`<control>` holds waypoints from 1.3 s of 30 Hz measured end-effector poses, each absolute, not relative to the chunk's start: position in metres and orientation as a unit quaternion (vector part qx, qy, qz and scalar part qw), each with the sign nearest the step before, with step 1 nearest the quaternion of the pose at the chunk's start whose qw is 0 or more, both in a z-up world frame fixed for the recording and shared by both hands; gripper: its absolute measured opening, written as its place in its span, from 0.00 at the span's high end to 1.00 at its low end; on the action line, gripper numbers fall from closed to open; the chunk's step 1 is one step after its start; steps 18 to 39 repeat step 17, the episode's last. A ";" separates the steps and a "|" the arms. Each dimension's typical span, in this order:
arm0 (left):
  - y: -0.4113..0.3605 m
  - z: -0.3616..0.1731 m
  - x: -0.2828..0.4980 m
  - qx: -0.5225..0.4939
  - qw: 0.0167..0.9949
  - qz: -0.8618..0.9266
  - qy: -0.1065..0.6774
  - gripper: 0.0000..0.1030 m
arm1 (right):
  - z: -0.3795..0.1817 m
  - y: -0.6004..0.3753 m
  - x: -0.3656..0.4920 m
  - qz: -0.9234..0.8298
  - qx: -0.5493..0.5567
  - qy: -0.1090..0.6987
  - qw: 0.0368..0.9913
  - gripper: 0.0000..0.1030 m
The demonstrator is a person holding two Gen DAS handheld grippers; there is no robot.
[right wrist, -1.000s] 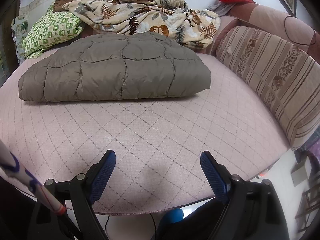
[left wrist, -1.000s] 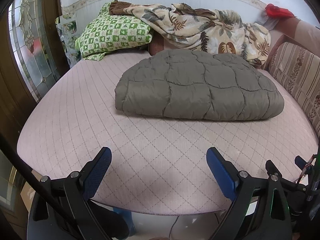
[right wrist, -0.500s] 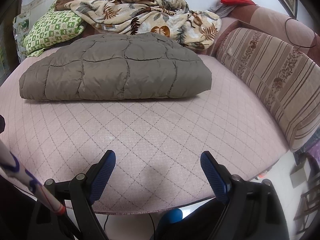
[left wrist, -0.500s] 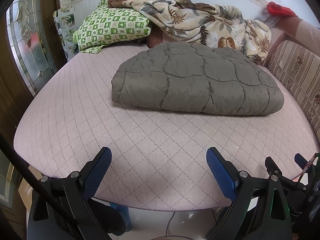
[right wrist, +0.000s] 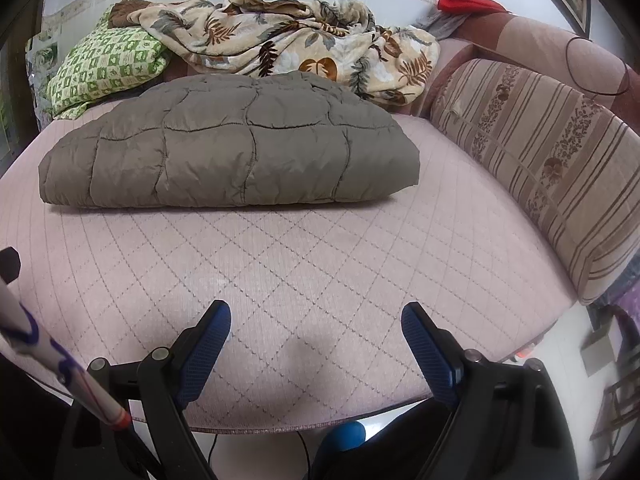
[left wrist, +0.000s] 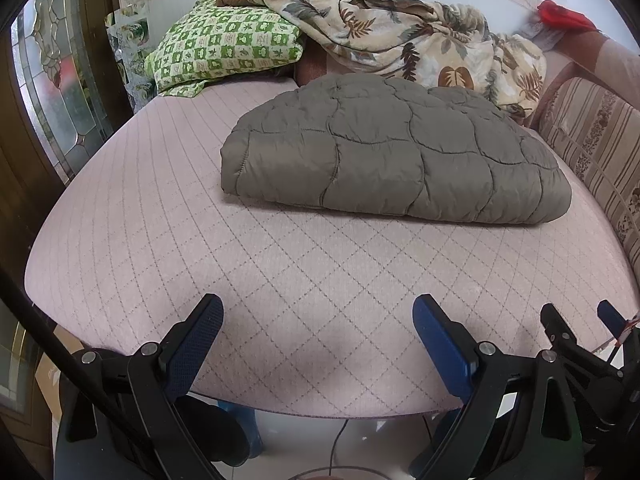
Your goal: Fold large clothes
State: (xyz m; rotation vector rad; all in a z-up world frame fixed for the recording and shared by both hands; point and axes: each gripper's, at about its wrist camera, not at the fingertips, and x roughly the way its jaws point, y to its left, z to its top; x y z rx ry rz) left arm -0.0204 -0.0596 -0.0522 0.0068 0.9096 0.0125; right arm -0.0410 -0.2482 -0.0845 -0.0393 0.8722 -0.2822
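Note:
A grey-brown quilted puffer garment [left wrist: 392, 152] lies folded into a thick rectangle on the pink quilted bed [left wrist: 200, 248]. It also shows in the right wrist view [right wrist: 236, 152]. My left gripper [left wrist: 318, 312] is open and empty, hovering above the bed's near edge, well short of the garment. My right gripper [right wrist: 316, 316] is open and empty too, above the near edge, apart from the garment. The right gripper's black frame [left wrist: 584, 344] shows at the lower right of the left wrist view.
A green checked pillow [left wrist: 224, 52] and a leaf-print blanket [left wrist: 412, 44] are piled at the bed's far end. A striped bolster cushion [right wrist: 540, 152] runs along the right side. A glass door [left wrist: 52, 92] stands on the left. A red item [right wrist: 464, 0] rests on the headboard.
Both grippers have drawn back slightly and risen, so the garment sits a little higher and farther in both views. The jaws stay open. The garment has not moved.

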 end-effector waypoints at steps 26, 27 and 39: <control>-0.045 -0.054 -0.020 -0.010 0.900 0.012 0.435 0.08 | -0.072 -0.241 -0.042 -0.128 -0.023 0.395 0.909 0.11; -0.045 -0.054 -0.020 -0.010 0.900 0.012 0.435 0.08 | -0.072 -0.241 -0.042 -0.128 -0.023 0.395 0.909 0.11; -0.045 -0.054 -0.020 -0.010 0.900 0.012 0.435 0.08 | -0.072 -0.241 -0.042 -0.128 -0.023 0.395 0.909 0.11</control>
